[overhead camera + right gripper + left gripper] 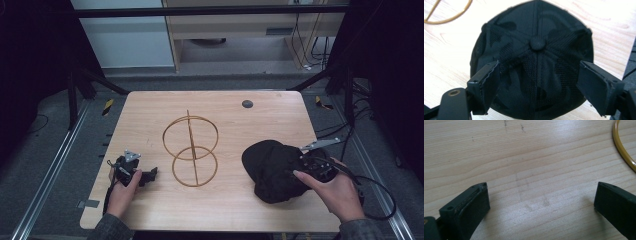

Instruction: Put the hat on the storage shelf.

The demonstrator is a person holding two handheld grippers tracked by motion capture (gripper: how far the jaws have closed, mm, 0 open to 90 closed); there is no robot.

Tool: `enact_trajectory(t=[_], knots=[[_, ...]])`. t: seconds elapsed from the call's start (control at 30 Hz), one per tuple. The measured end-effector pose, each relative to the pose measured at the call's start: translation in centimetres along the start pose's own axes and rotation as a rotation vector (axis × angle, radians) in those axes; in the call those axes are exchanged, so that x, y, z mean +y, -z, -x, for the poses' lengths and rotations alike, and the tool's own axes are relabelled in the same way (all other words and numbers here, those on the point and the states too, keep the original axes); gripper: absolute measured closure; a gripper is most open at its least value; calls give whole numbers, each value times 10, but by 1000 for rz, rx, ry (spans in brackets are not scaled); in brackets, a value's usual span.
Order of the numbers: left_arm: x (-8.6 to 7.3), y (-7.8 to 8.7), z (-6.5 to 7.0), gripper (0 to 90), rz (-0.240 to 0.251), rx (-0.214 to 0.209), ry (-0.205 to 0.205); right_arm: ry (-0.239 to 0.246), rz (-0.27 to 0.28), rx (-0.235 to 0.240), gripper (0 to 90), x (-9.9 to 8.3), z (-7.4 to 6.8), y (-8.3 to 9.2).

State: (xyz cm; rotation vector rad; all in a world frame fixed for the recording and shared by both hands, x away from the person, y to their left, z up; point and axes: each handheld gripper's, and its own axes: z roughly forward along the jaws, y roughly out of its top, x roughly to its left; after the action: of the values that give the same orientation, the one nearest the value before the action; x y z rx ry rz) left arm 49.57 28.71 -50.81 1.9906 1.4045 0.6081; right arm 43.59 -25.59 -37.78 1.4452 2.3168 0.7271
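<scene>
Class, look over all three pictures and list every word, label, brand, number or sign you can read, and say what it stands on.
None can be read.
The black cap shows only a tone-on-tone pattern and a top button, no lettering.
The wooden table carries only faint scuff marks.
The wire stand is bare.
The left gripper and right gripper show no print on their jaws.

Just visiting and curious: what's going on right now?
Right gripper open over black cap. Left gripper open, nothing between. Wire hoop stand beside cap, not in the way.
</scene>
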Motion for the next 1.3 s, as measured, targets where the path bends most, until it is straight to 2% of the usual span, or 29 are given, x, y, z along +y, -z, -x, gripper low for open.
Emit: enact_trajectory(t=[0.23, 0.3, 0.33, 0.37, 0.4, 0.47, 0.5, 0.6, 0.63, 0.7, 0.73, 0.77, 1.1, 1.3], knots=[[0, 0, 1, 0, -2, -1, -3, -22, -45, 21, 199, 0, 5, -12], [0, 0, 1, 0, -2, -2, -4, -30, -55, 33, 223, 2, 6, -14], [0, 0, 1, 0, -2, -2, -5, -26, -65, 36, 261, 4, 7, -15], [0, 0, 1, 0, -2, -2, -5, -26, -65, 36, 261, 4, 7, -15], [0, 0, 1, 0, -2, -3, -6, -21, -73, 34, 332, 6, 6, -17], [0, 0, 1, 0, -2, -3, -6, -19, -78, 37, 355, 6, 6, -18], [0, 0, 1, 0, -2, -4, -7, -12, -86, 38, 439, 7, 5, -20], [0, 0, 1, 0, -2, -6, -7, -6, -93, 43, 503, 7, 5, -22], [0, 0, 2, 0, -2, -6, -8, -3, -98, 50, 570, 8, 5, -23], [0, 0, 2, 0, -3, -6, -9, -2, -105, 53, 636, 8, 5, -24], [0, 0, 2, 0, -3, -6, -9, -2, -105, 53, 636, 8, 5, -24], [0, 0, 2, 0, -2, -6, -9, -1, -108, 57, 694, 9, 7, -25], [0, 0, 2, 0, -3, -7, -10, 9, -125, 62, 846, 14, 9, -24], [0, 0, 2, 0, -3, -7, -10, 18, -115, 66, 861, 22, 9, -17]])
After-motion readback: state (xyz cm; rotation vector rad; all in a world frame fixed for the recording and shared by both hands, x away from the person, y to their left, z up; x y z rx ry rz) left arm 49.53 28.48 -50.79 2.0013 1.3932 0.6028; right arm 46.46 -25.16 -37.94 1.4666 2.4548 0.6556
